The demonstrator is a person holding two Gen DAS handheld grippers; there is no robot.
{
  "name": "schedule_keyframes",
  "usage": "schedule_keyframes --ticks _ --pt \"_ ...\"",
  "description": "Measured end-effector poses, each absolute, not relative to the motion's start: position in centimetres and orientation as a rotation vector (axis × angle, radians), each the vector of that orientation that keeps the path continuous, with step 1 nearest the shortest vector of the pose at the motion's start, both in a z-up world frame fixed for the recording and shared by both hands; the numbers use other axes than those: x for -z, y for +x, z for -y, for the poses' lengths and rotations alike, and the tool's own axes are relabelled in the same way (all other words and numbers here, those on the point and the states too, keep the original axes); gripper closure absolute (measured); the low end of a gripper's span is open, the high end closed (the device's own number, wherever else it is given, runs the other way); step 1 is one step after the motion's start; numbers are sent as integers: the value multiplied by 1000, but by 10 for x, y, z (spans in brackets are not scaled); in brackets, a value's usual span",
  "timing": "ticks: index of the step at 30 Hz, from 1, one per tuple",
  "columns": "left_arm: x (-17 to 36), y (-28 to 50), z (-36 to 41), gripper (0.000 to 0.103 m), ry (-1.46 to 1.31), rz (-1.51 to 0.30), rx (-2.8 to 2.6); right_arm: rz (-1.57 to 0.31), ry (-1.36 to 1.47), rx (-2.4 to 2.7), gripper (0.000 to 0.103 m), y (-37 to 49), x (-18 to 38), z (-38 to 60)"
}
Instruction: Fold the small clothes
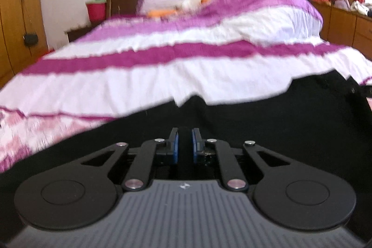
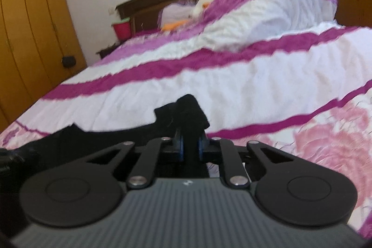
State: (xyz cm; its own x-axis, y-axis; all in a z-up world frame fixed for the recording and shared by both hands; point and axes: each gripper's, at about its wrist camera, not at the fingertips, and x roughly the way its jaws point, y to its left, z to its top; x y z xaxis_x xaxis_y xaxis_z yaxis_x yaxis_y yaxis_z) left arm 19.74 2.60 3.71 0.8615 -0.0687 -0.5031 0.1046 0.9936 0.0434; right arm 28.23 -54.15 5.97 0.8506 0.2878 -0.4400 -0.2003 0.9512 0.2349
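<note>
Black garment, plain and dark, no print or seam to be made out, spread over the near part of a bed covered in a white quilt with magenta stripes and a pink flower pattern at the near edge. In the left wrist view: a broad black sheet filling the foreground, upper edge uneven against the quilt. Left gripper clenched on that black cloth, a fold of it pinched between the blue pads. In the right wrist view: same garment trailing left as a narrow strip, with a bunched corner sticking up past the fingertips. Right gripper likewise clamped on the black cloth, jaws nearly together.
</note>
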Motion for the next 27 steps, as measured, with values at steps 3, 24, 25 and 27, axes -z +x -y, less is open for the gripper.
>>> schedule_keyframes --ticks 3,24,25,27 --pt "-31 216 -27 90 64 -546 89 -525 172 -213 89 292 -49 542" --pt "-41 213 -78 48 -39 -623 66 -639 199 -259 69 253 -86 561" --pt "-40 213 -79 48 -46 -632 66 -638 199 -277 69 250 -85 558" --pt "-35 216 -79 48 -70 -659 71 -644 189 -304 69 246 -81 550"
